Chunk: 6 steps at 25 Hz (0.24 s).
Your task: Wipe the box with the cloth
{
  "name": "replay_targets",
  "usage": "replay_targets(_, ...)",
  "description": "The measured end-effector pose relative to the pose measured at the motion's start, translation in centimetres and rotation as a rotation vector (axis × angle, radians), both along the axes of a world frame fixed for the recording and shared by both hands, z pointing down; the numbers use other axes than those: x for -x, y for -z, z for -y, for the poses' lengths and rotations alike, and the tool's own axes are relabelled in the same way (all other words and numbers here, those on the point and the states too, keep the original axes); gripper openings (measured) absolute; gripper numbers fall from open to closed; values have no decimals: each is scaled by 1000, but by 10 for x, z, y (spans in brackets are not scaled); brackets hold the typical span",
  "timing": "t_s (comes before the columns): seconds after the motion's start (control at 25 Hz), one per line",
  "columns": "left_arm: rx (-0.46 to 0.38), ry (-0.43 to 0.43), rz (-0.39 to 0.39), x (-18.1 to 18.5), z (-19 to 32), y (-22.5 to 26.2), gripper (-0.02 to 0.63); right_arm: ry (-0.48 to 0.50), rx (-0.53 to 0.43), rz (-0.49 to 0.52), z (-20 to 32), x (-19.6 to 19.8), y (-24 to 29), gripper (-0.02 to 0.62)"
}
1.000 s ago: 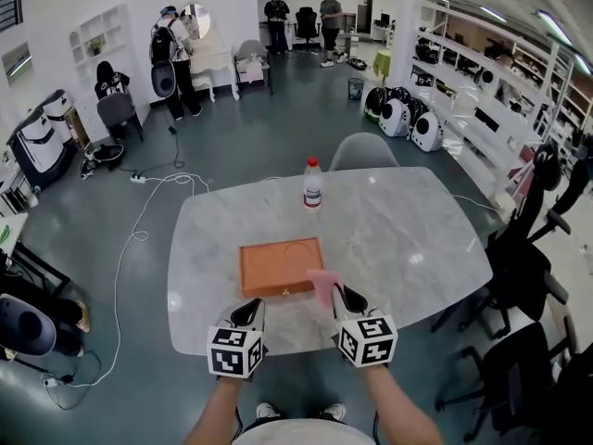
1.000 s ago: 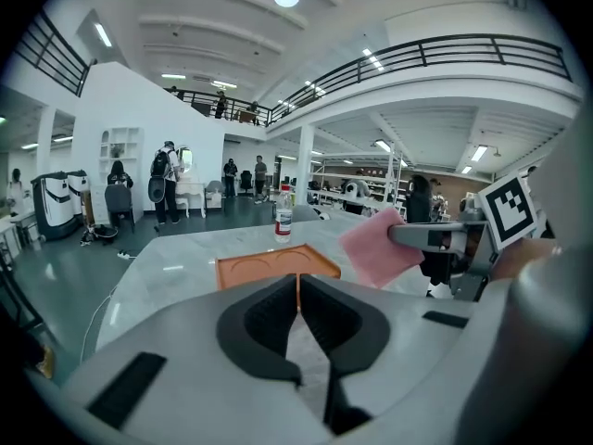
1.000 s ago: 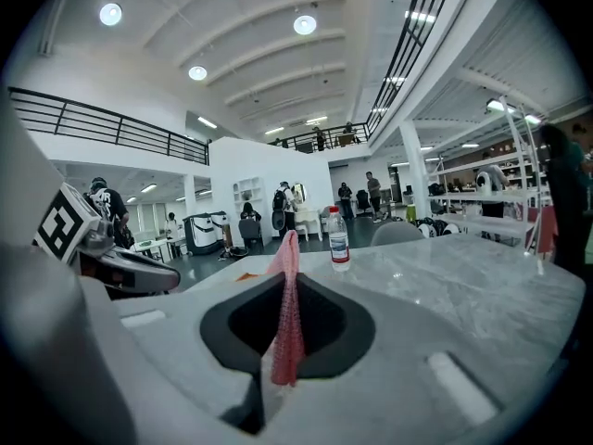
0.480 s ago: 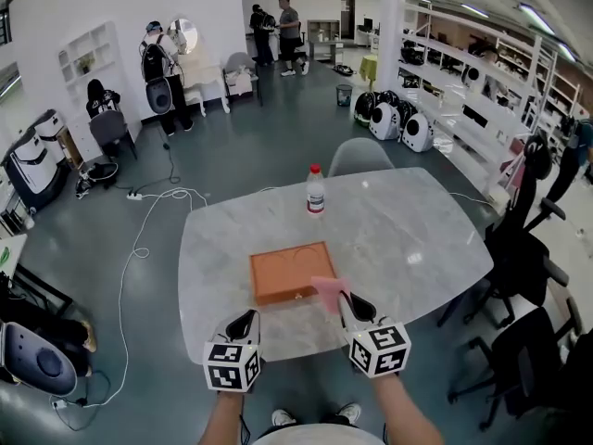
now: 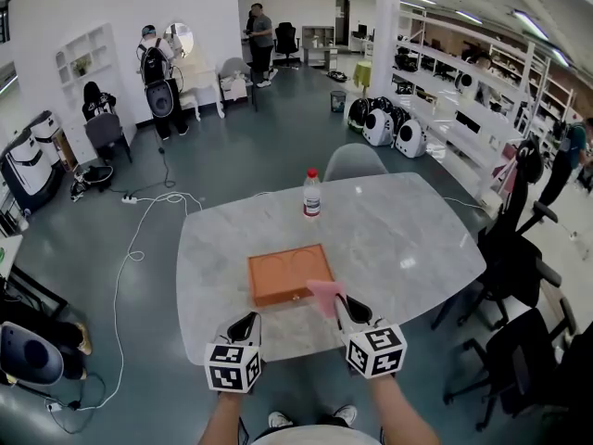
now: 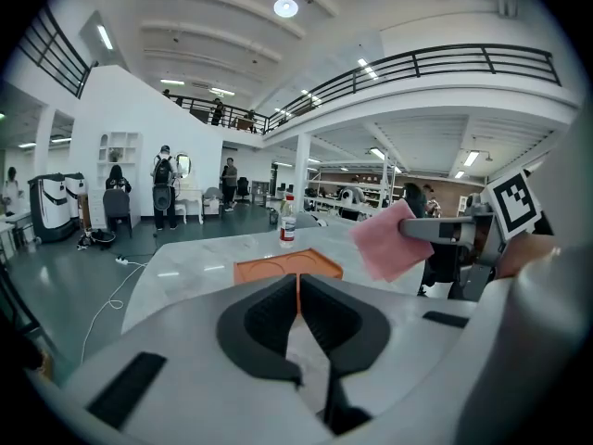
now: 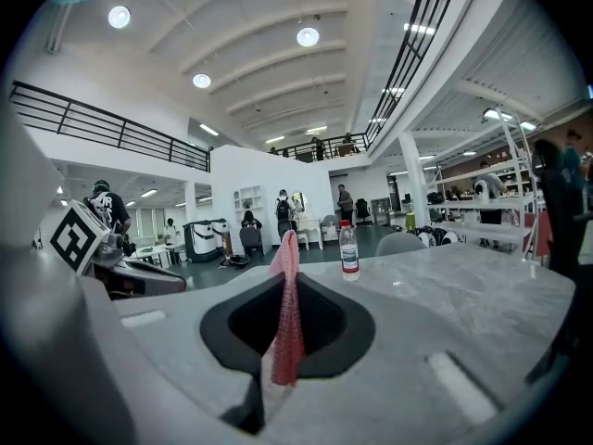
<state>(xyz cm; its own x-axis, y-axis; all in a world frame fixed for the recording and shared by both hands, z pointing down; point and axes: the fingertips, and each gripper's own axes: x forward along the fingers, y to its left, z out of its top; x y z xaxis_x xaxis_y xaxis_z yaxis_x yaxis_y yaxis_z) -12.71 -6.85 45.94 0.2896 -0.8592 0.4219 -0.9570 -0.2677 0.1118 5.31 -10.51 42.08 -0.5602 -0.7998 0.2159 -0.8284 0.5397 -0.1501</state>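
My right fingers [image 5: 353, 310] pinch the cloth [image 5: 324, 295] near the box [image 5: 283, 276]; my left fingers [image 5: 246, 323] are pressed together, empty. Wiping isn't begun, I judge; next I must lower the cloth onto it.

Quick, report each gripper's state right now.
Left gripper: shut, nothing in it.
Right gripper: shut on the pink cloth.

The bench [image 5: 408, 239] lies bare right and left of the box [image 5: 287, 272]; I could pass there. Beyond it only the bottle [image 5: 312, 193] stands, well apart. The cloth [image 5: 324, 295] pinched in my right tongs [image 5: 341, 304] overhangs the box's near right corner. My closed left tongs [image 5: 248, 323] hang near its front edge, apart.
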Motion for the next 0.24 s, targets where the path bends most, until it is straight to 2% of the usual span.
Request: replay_targets(0.24, 1, -6, 0, -2, -3, 3, 17, -5, 6, 4, -4, -1, 1, 17)
